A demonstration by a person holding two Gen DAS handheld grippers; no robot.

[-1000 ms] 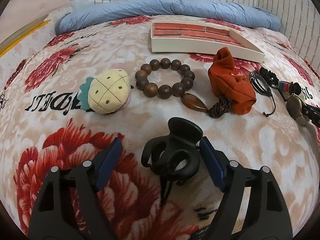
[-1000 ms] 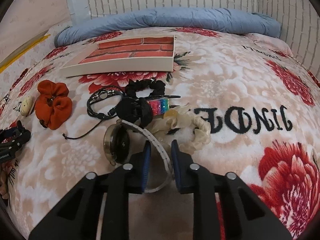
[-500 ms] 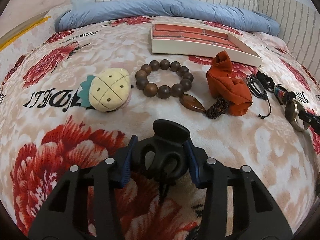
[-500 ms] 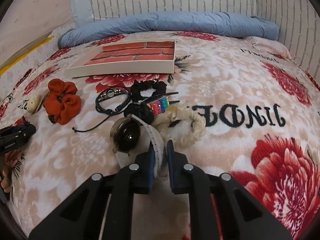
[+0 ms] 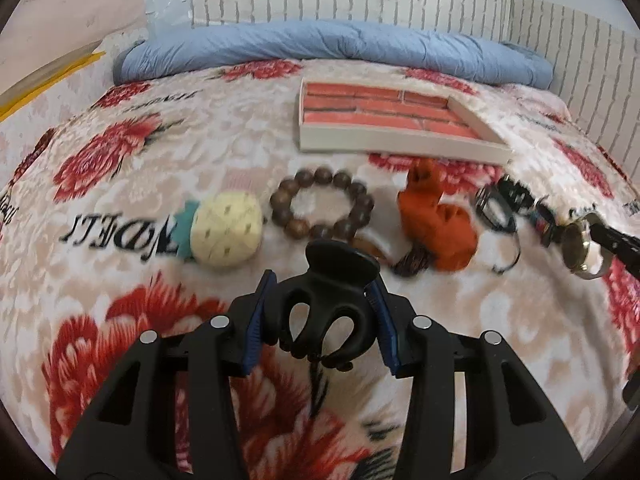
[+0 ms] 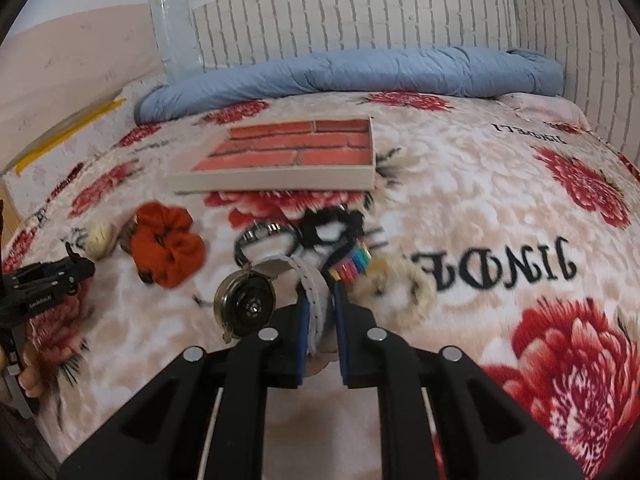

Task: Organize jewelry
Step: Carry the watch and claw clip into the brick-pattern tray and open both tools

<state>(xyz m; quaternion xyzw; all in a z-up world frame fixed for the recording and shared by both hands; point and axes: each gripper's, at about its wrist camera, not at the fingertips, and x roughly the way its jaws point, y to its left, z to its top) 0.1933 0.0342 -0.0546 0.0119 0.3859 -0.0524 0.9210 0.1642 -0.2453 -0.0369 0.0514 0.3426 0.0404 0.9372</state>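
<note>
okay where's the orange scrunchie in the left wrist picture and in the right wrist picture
Left wrist view: the orange scrunchie lies right of centre, between the wooden bead bracelet and the black cord bracelet.
Right wrist view: the orange scrunchie lies left of centre.
Shared landmark: the brick-lined tray, just beyond it in both.

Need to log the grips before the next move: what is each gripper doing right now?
Left gripper: shut on the black hair claw.
Right gripper: shut on the white strap of the watch.
</note>
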